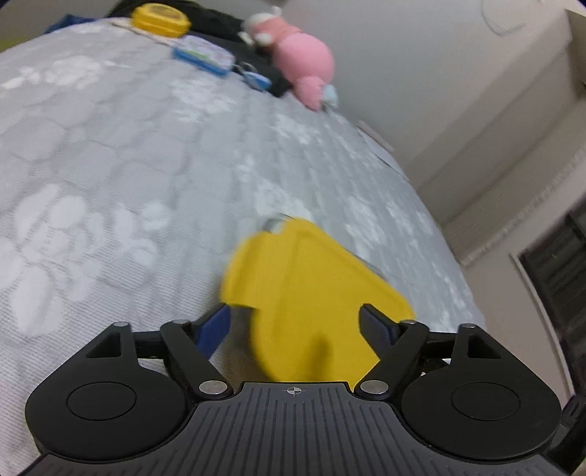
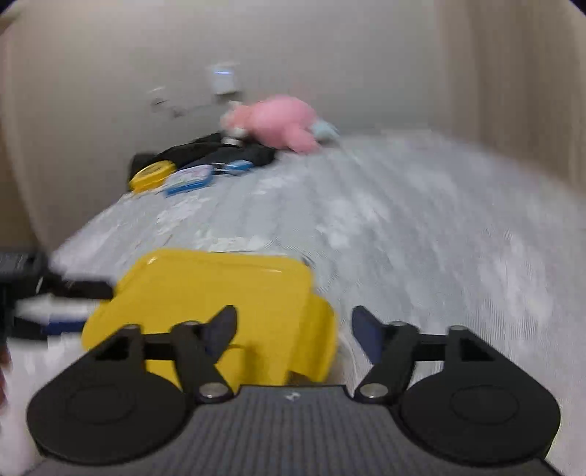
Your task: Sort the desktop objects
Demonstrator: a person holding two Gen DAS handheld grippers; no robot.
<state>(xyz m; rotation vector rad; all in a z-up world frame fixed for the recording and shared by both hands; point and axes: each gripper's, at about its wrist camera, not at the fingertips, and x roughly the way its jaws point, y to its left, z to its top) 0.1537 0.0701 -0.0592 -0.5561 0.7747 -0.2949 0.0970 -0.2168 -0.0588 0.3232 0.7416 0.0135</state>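
Both tools, left (image 1: 295, 322) and right (image 2: 293, 324), gape open around a yellow case (image 1: 311, 293) on the mattress (image 1: 128, 164); motion blur suggests a mistimed grasp could knock it away.

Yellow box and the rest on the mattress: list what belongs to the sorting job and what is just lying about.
Job: yellow box, small yellow round case, blue-edged tin, blue keychain tag.
Lying about: pink plush toy, black cloth.

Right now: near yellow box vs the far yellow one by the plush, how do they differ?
The near yellow box sits right at both grippers; the far yellow box lies across the bed near the pink plush. The near one looks squarish and plain-topped; the far one looks rounder and flatter. Both are glossy yellow.
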